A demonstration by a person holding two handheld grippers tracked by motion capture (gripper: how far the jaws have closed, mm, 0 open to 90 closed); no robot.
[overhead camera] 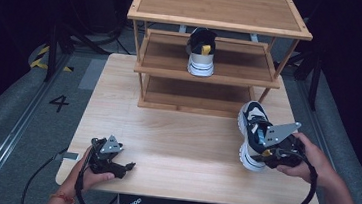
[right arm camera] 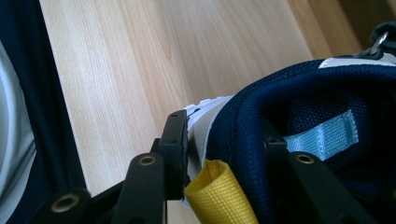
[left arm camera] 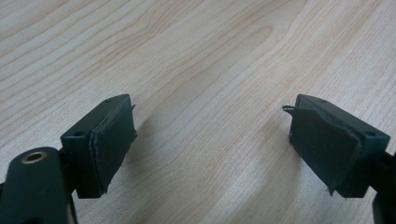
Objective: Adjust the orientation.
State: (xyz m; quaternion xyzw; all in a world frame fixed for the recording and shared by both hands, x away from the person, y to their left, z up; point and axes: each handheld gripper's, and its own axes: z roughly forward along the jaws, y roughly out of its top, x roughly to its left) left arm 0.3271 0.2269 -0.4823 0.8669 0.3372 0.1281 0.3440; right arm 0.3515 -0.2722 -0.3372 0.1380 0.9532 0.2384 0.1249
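My right gripper (overhead camera: 263,149) is clamped on the heel collar of a sneaker (overhead camera: 251,134), one jaw inside and one outside, so I can carry it to the bamboo shoe rack (overhead camera: 217,22), where its mate (overhead camera: 201,53) already sits on the middle shelf. The shoe hangs over the table's (overhead camera: 174,146) right side: navy mesh, white sole, yellow heel loop (right arm camera: 219,196). My left gripper (left arm camera: 210,149) rests spread and empty near the table's front edge, kept clear

In the high view, the heel of the navy-and-white sneaker (overhead camera: 252,134) is hidden behind the right gripper (overhead camera: 264,153). In the right gripper view, its toe is cut off by the edge. The far side of the second navy-and-white sneaker (overhead camera: 201,51) is shadowed under the bamboo rack (overhead camera: 220,23).
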